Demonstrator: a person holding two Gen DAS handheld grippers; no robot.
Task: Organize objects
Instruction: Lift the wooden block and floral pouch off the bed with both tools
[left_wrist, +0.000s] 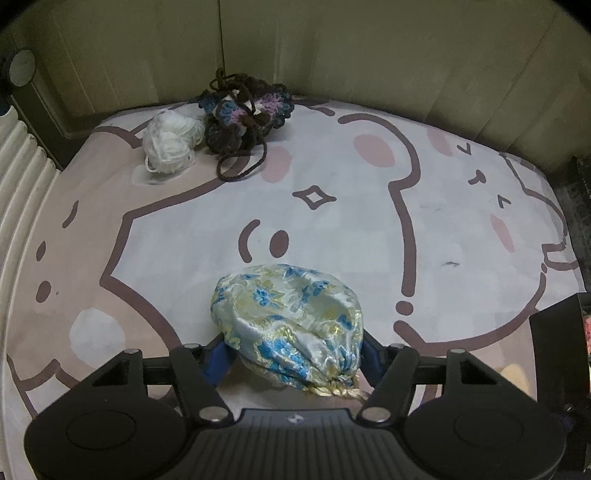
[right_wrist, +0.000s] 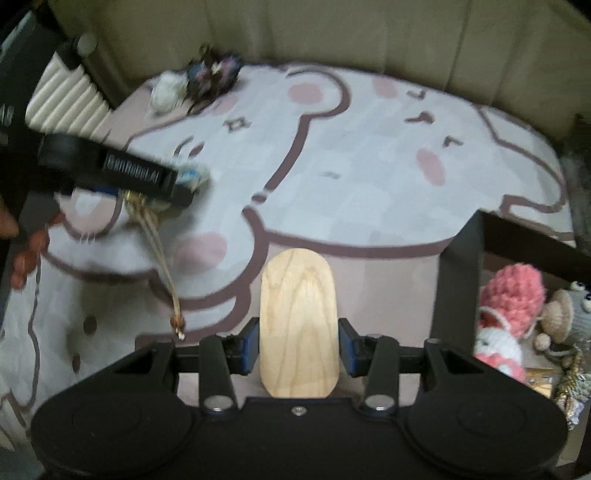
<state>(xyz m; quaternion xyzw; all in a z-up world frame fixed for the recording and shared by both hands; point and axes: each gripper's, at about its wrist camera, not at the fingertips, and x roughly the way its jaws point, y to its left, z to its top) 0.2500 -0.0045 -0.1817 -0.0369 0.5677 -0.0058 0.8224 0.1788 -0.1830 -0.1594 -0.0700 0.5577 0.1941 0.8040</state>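
Had my left gripper (left_wrist: 295, 360) clamped on the floral satin pouch (left_wrist: 288, 321) just above the mat (left_wrist: 369, 221) and my right gripper (right_wrist: 298, 347) pinching the wooden piece (right_wrist: 298, 325), so that slippery fabric could've easily slid out.

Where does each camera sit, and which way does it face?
Left wrist: on the left gripper, looking down along its fingers at the floral pouch between them.
Right wrist: on the right gripper, looking down at the wooden piece; a hand shows at left.
Shared: mat, white yarn, dark crochet.
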